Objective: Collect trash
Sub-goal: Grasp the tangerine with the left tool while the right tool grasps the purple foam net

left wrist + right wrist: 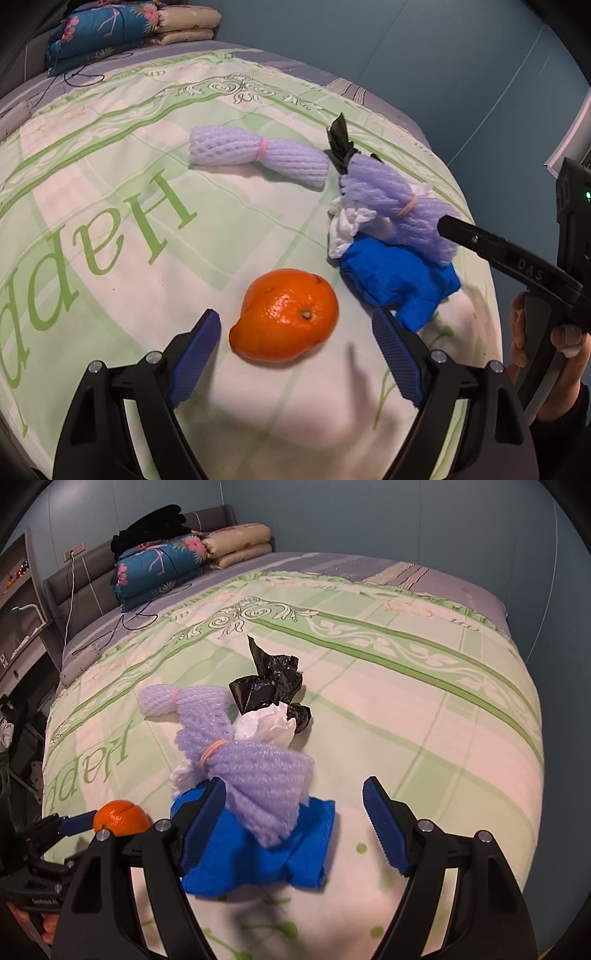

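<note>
An orange [284, 314] lies on the green-patterned bed cover [110, 229], between the blue pads of my open left gripper [295, 320], which do not touch it. Right of it is a heap: a purple foam net [266, 771] tied with a rubber band, on a blue crumpled piece [258, 856], with white tissue [266, 723] and a black plastic bag [273, 686] behind. My right gripper [294, 786] is open around the near end of that net, its left pad right beside it. A second foam net [258, 155] lies apart, farther back.
Folded quilts [162, 568] and a black garment [151, 528] are stacked at the headboard, with a thin cable [136, 620] trailing over the cover. The bed's edge drops off to the right by the blue wall [406, 517]. Shelves [18, 602] stand at the left.
</note>
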A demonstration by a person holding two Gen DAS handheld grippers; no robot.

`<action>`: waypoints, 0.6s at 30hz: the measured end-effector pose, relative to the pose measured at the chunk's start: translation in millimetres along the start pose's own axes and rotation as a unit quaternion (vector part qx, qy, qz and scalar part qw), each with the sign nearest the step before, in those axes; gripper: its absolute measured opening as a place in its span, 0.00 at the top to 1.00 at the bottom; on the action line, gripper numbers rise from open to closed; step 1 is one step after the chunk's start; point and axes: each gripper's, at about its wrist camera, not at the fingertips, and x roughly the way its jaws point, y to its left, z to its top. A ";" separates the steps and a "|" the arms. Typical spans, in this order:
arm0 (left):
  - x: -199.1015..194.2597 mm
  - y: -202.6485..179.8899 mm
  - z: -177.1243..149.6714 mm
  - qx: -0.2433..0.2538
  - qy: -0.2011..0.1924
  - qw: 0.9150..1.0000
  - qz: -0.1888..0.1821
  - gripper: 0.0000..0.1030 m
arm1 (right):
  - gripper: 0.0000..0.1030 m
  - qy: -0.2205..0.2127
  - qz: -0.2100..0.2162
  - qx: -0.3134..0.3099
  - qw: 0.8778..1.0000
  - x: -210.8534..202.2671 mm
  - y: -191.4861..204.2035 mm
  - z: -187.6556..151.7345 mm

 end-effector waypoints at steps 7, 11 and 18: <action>7.3 -0.9 1.3 0.013 0.003 1.000 0.007 0.29 | 0.31 0.014 -0.009 -0.010 1.000 20.5 8.6 6.3; 10.6 0.3 0.4 0.014 0.005 1.000 0.014 0.37 | 0.42 0.018 -0.009 -0.012 1.000 25.4 13.6 6.8; 9.4 1.1 -0.5 0.012 0.005 1.000 0.015 0.49 | 0.65 0.024 -0.008 -0.021 0.999 30.5 22.0 8.9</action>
